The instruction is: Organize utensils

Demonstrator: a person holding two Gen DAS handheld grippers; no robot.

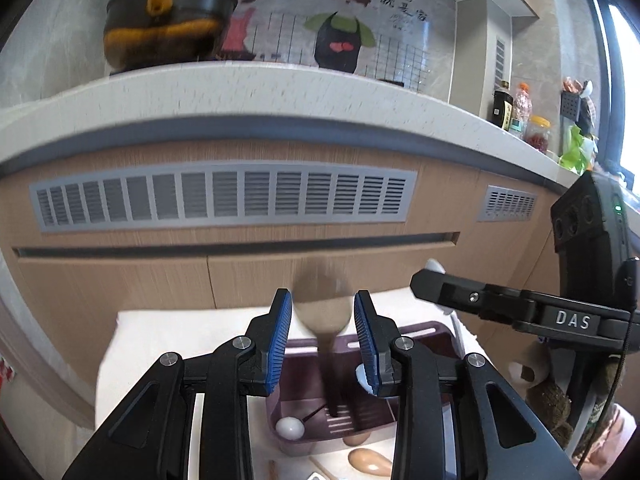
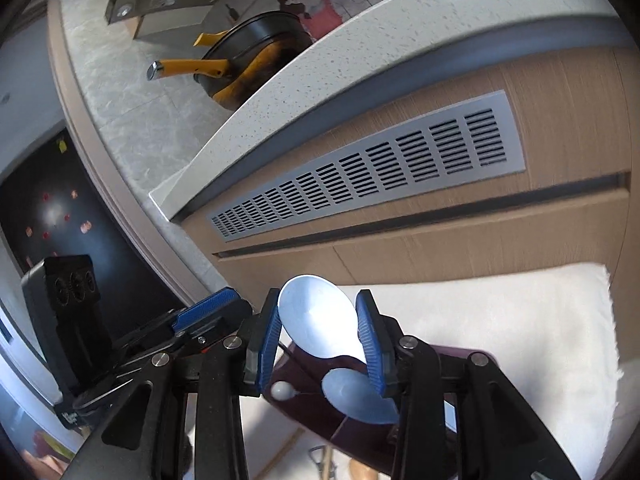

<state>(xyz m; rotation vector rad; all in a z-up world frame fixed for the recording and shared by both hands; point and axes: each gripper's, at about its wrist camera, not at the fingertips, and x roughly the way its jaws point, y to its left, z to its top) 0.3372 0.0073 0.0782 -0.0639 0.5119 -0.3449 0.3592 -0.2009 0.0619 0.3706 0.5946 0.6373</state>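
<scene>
Blue-padded fingers (image 1: pixel 280 332) of the left gripper (image 1: pixel 322 336) stand apart around a blurred wooden spoon (image 1: pixel 323 312); whether the pads touch it cannot be told. Its handle runs down into the purple utensil tray (image 1: pixel 424 338), which sits on a white cloth (image 1: pixel 160 336). Over the same tray, the right gripper (image 2: pixel 318 328) is clenched on a pale blue spoon (image 2: pixel 320 320), bowl upward

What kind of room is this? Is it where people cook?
Yes, most likely a home kitchen. A black pot with yellow handles sits on a speckled countertop, sauce bottles stand farther along it, and each claw holds a spoon over a purple utensil tray.
</scene>
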